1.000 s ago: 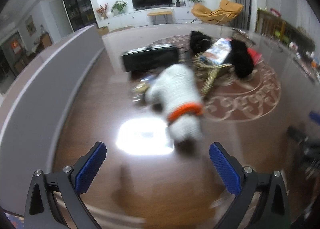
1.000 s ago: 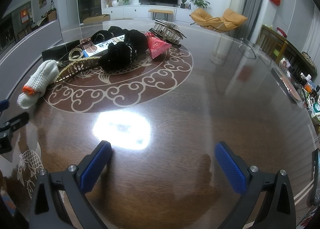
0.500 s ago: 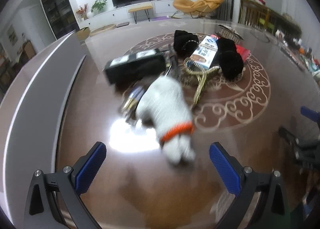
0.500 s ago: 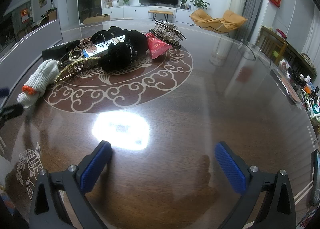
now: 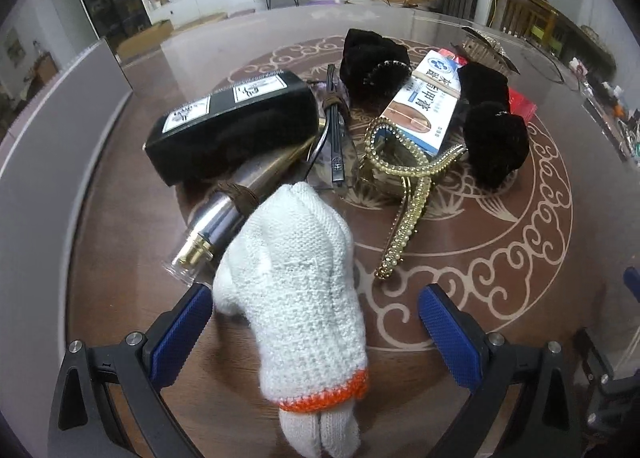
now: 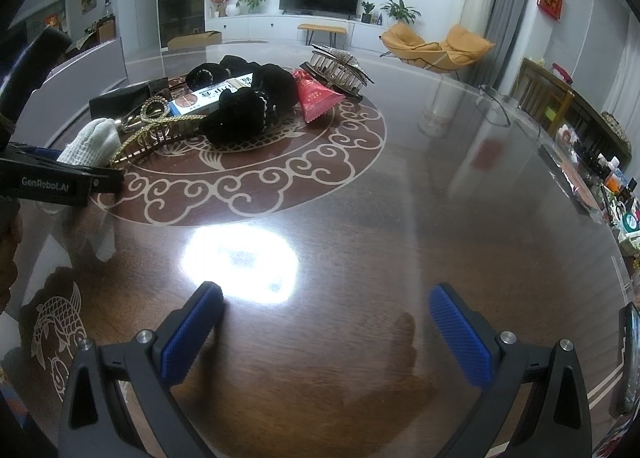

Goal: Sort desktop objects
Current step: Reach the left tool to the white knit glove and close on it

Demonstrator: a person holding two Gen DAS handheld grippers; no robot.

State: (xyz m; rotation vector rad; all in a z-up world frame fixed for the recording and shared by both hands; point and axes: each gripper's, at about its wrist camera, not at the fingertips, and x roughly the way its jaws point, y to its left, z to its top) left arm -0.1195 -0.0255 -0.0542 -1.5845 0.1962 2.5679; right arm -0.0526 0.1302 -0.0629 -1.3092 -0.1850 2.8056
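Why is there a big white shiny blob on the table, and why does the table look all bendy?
In the right wrist view, the white blob is glare from a light reflecting off the glossy table, washing out the wood there. In the left wrist view no such blob shows; the white glove looks sharp. In both views the fisheye lens curves the table's edges and darkens the corners.

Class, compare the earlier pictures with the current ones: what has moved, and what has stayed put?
The left gripper has advanced to the white glove, which now lies between its open fingers, ungrasped. The right gripper stayed open over the bare table; the pile is unchanged.
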